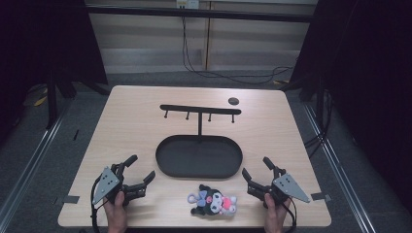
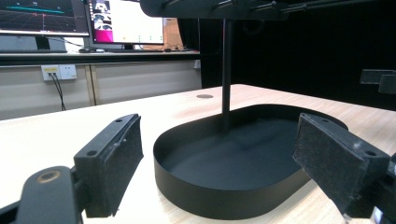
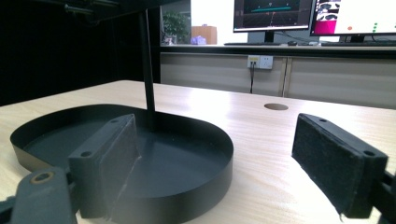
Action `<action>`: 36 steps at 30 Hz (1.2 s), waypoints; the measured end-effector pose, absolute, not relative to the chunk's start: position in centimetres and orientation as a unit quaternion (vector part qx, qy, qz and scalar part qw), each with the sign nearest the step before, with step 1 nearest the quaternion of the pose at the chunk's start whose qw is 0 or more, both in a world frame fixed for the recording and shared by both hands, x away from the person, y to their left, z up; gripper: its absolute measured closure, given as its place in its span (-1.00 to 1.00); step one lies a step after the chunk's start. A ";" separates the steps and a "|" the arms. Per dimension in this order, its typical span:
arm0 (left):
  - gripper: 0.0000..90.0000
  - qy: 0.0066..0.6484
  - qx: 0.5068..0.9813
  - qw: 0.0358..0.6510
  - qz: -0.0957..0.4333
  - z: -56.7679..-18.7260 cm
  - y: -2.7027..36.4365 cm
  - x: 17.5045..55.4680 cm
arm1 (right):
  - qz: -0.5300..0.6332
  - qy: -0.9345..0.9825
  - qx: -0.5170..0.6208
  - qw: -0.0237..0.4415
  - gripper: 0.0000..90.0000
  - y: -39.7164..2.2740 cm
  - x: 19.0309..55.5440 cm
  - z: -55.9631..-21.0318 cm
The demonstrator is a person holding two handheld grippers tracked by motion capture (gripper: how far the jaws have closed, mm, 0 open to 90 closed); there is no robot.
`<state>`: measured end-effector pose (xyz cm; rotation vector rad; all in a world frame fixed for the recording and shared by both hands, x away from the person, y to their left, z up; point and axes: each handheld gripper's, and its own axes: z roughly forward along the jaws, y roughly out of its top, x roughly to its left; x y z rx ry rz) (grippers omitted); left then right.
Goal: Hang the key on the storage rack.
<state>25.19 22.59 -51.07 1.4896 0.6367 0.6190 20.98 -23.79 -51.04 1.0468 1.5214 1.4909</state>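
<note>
Gaping wide and empty, both pairs of jaws rest low near the table's (image 1: 131, 121) front edge: the left gripper (image 1: 138, 171) by the front-left corner, the right gripper (image 1: 256, 171) by the front-right. Between them, at the front edge, lies a plush keychain toy (image 1: 212, 199). Just behind it, mid-table, stands a black oval tray (image 1: 171, 148) whose post carries a hook bar (image 1: 200, 109).

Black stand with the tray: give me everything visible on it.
The stand looks like matte black metal: an oval tray with a low upright wall, a thin post rising from the tray's far side, and a crossbar on top with four short pegs hanging below. It stands upright at the middle of the wooden table. The tray looks empty. Neither gripper touches it; the plush toy lies apart, nearer the person.
</note>
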 end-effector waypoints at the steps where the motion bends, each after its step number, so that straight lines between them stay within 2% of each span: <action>1: -0.66 0.280 0.655 0.647 0.272 -51.1 22.6 25.2 | 0.582 0.596 0.407 0.375 -0.70 -23.8 21.0 -51.0; 14: -0.66 0.280 0.655 0.647 0.272 -51.1 22.6 25.2 | 0.572 0.598 0.415 0.377 -0.67 -23.7 21.0 -51.0; 18: -0.66 0.280 0.655 0.647 0.272 -51.1 22.6 25.2 | 0.572 0.599 0.422 0.368 -0.53 -23.8 21.2 -50.9; 20: -0.66 0.279 0.656 0.647 0.271 -51.1 22.6 25.2 | 0.560 0.613 0.428 0.357 -0.57 -23.6 21.5 -50.8; 26: -0.66 0.279 0.656 0.647 0.271 -51.1 22.6 25.2 | 0.547 0.648 0.431 0.308 -0.36 -23.3 22.0 -50.4; 28: -0.66 0.279 0.656 0.647 0.271 -51.1 22.6 25.2 | 0.543 0.666 0.422 0.287 -0.16 -23.1 22.0 -49.9; 33: -0.66 0.278 0.656 0.647 0.270 -51.1 22.6 25.2 | 0.538 0.691 0.401 0.270 -0.06 -22.5 21.7 -48.0; 36: -0.66 0.277 0.656 0.648 0.270 -51.1 22.6 25.2 | 0.537 0.707 0.387 0.250 0.09 -22.1 21.9 -47.2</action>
